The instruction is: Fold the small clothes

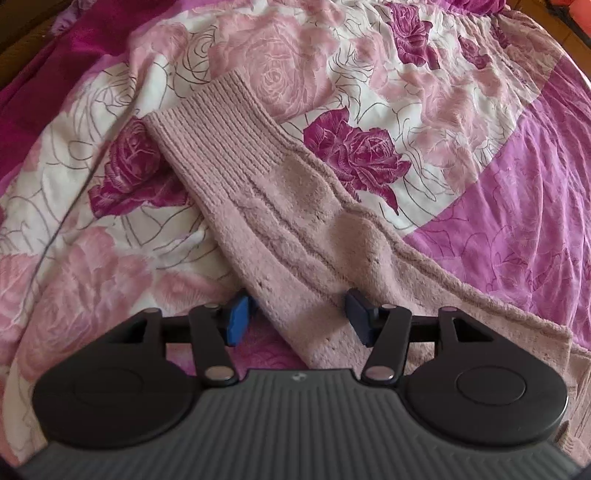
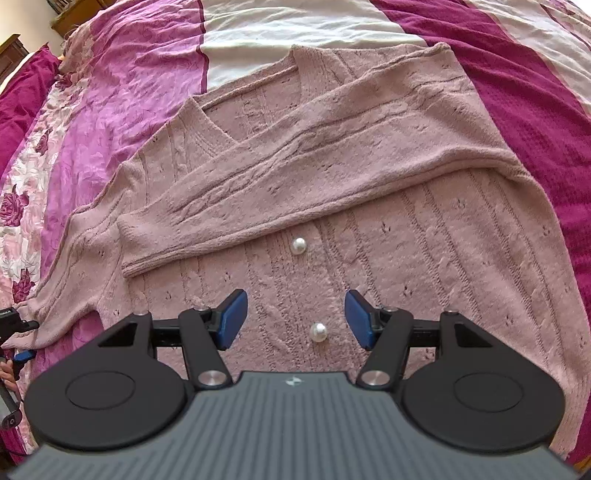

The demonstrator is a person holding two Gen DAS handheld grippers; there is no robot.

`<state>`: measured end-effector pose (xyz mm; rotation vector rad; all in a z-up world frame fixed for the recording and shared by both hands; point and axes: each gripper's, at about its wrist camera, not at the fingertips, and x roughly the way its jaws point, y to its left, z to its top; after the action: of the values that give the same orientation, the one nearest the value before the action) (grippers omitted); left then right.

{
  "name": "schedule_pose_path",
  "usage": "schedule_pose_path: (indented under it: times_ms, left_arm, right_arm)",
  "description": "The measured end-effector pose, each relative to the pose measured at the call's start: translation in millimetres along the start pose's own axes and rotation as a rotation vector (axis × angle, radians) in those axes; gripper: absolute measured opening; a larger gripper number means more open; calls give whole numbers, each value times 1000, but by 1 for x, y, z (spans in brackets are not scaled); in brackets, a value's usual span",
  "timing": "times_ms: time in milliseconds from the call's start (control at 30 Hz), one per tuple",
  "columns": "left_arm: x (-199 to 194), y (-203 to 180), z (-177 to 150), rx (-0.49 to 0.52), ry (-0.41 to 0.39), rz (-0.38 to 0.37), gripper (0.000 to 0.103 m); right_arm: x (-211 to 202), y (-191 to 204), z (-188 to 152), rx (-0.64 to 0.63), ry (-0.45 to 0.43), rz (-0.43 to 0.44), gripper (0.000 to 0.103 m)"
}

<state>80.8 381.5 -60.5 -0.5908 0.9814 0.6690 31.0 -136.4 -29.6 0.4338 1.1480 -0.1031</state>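
Around pink cardigan (image 2: 332,192): rose-print bedspread (image 1: 369,92), perhaps wooden furniture (image 2: 74,11) beyond.

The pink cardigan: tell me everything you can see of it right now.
The pink cardigan is a fuzzy cable-knit with a V-neck and pearl buttons down the front. It lies flat, front up, on the bedspread. One sleeve is folded across the chest; the other sleeve, with a ribbed cuff, stretches out over the floral print. The open left claw straddles that sleeve.
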Motion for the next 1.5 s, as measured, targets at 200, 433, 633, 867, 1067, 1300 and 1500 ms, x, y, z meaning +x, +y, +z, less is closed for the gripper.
schedule_pose_path:
  times_ms: [200,433,633,867,1067,1300,1500]
  left_arm:
    - [9,0,4,9,-29,-16,66]
    - [12,-12,6,85,-84,7,58]
    - [1,-22,5,235,-136,5,14]
    - [-43,-22,8,190,-230,-81,12]
    - [-93,-33,-1,142,-299,-195,12]
    - [-144,-69,-25,115,-338,-353,11]
    - [-177,-109,-52,181,-355,-450,11]
  right_arm:
    - [4,0,-6,15,12,-15,66]
    - [1,-2,-13,32,15,-25,66]
    - [0,-8,-14,65,12,-14,66]
    - [-6,-21,-11,85,5,-2,66]
    - [-16,-35,-6,88,-4,2,66]
    - [-29,-56,0,101,-17,6,66]
    - [-40,-80,3,126,-32,4,66]
